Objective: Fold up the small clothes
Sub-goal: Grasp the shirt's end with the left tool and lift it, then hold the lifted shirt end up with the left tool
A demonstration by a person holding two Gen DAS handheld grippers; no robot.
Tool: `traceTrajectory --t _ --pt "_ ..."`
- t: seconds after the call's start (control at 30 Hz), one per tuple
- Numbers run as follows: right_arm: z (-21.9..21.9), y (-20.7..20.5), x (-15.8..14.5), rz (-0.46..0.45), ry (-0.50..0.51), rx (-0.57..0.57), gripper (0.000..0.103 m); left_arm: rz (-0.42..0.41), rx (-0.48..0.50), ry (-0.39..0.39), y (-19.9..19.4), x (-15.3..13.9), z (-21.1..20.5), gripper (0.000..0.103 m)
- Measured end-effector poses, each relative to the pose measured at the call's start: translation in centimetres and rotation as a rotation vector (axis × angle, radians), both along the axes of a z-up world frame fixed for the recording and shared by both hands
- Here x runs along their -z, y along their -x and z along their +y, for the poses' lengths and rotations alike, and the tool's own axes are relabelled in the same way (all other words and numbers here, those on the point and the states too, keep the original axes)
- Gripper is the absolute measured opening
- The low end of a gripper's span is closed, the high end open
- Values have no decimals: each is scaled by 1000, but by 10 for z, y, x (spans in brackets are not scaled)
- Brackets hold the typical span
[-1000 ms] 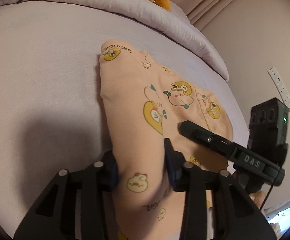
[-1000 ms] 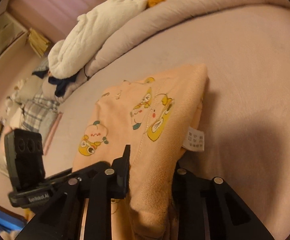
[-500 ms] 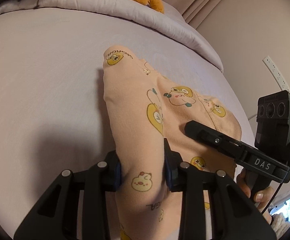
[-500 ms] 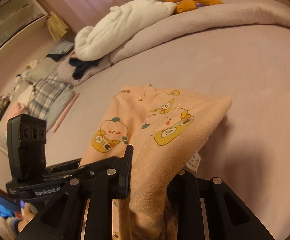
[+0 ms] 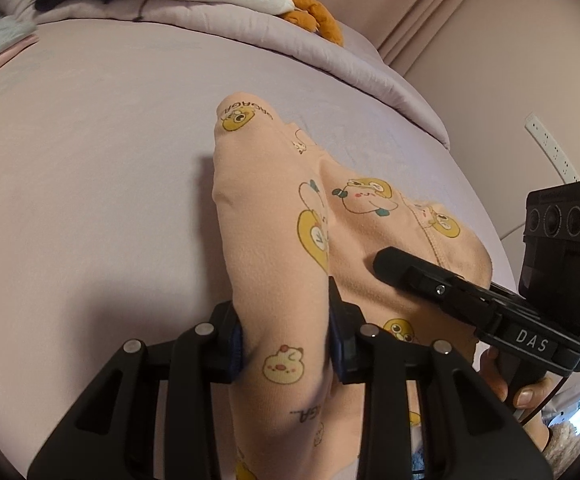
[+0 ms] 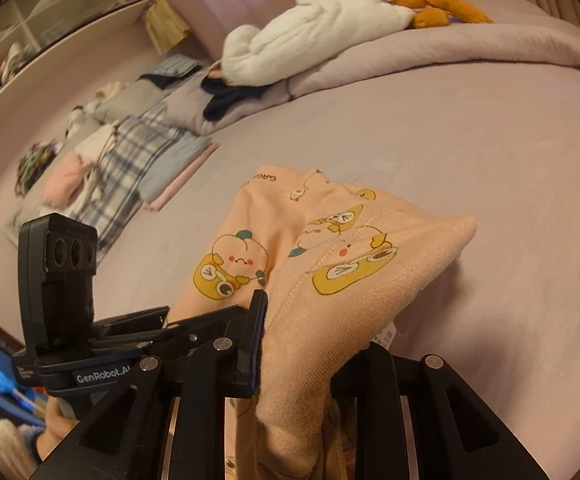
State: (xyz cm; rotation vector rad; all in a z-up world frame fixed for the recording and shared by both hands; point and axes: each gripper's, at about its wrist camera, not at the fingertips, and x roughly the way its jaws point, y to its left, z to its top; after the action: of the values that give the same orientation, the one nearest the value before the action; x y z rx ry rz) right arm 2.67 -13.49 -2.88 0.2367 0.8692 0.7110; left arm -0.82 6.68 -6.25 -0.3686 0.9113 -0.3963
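A small peach garment printed with yellow cartoon ducks lies partly on the lilac bed, its near end lifted. My left gripper is shut on its left edge. My right gripper is shut on its right edge, where a white label hangs. The garment drapes up from the sheet into both grips, and its far end rests on the bed. The right gripper also shows in the left wrist view, and the left gripper shows at the left of the right wrist view.
A lilac sheet covers the bed. A rolled duvet runs along the far side with a white and orange plush on it. Folded clothes lie at the far left. A wall with a power strip stands to the right.
Both grippers have lifted the near end of the garment higher off the bed and tilted up, so more of the far duvet and room shows. Both grips stay shut.
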Motion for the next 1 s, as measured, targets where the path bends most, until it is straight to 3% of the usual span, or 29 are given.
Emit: traceTrajectory --t 0.27,1.0 --pt "27 30 -6 -44 24 -65 25 -21 -57 3 41 -3 18 33" --pt "72 65 -22 -164 54 -183 25 -86 -152 -13 94 -18 54 33"
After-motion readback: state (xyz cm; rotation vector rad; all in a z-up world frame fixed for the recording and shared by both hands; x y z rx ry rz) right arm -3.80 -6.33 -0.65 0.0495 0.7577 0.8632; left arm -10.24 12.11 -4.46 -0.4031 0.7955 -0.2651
